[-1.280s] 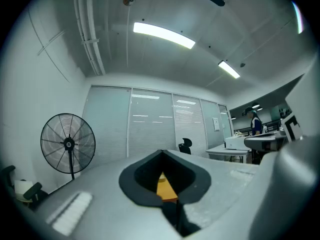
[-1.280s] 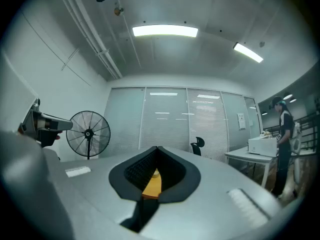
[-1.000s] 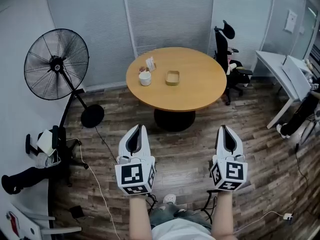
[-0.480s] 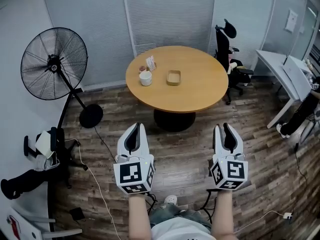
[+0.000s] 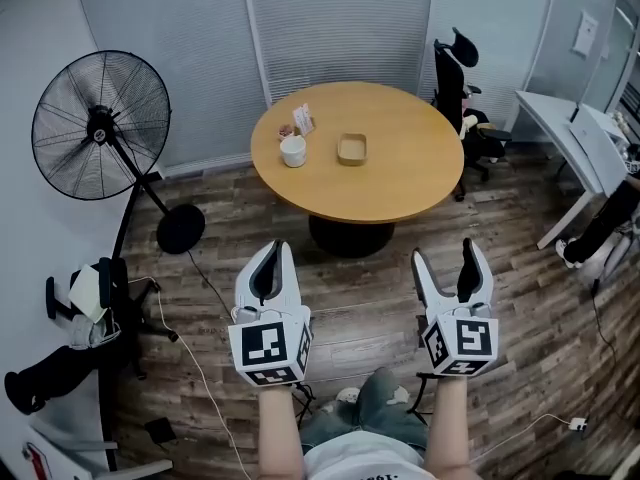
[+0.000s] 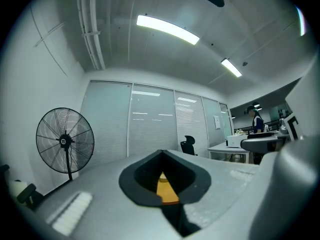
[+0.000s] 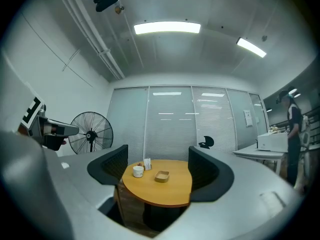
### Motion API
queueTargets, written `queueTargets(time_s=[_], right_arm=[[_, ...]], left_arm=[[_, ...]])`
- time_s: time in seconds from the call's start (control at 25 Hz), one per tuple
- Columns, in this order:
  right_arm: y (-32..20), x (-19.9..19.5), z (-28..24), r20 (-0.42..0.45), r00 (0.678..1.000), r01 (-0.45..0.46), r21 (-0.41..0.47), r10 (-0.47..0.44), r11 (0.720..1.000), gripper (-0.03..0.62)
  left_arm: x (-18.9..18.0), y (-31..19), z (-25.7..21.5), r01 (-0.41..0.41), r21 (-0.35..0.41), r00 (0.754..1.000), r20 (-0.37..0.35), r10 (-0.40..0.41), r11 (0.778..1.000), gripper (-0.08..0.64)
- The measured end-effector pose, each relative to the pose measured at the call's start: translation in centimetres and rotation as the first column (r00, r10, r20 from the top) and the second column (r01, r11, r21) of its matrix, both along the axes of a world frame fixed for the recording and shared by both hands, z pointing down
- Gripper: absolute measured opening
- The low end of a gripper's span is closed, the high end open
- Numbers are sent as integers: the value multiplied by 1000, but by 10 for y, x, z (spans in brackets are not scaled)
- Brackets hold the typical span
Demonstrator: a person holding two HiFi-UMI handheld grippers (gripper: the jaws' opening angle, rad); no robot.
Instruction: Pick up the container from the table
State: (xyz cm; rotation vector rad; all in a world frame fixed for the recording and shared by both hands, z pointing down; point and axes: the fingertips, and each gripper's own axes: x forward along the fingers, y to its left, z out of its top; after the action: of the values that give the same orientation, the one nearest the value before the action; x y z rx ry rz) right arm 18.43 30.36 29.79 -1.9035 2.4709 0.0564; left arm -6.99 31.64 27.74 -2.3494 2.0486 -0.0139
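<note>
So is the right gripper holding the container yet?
No, the right gripper is open with nothing between its jaws, and the container sits on the table well ahead of it.

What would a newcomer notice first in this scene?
The round wooden table in the room's middle, with a tan container and white cup on it, and the big standing fan at far left. Nearest the camera, the left gripper is shut and the right gripper open, both short of the table.

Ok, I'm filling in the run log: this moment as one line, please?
phase: pre-grasp | left gripper: shut, empty | right gripper: open, empty | container: on table, beside cup, untouched
</note>
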Motion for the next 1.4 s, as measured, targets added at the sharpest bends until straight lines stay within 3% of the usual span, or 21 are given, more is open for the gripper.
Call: queueTargets(time_s=[0.48, 1.4], right_arm=[[-72, -7, 10, -16, 999, 46, -19, -46, 999, 414], [-328, -16, 3, -23, 972, 234, -14, -234, 972, 382]], left_arm=[[-1, -64, 11, 28, -18, 999, -18, -29, 999, 0], [7, -278, 9, 180, -27, 984, 7, -180, 983, 0]])
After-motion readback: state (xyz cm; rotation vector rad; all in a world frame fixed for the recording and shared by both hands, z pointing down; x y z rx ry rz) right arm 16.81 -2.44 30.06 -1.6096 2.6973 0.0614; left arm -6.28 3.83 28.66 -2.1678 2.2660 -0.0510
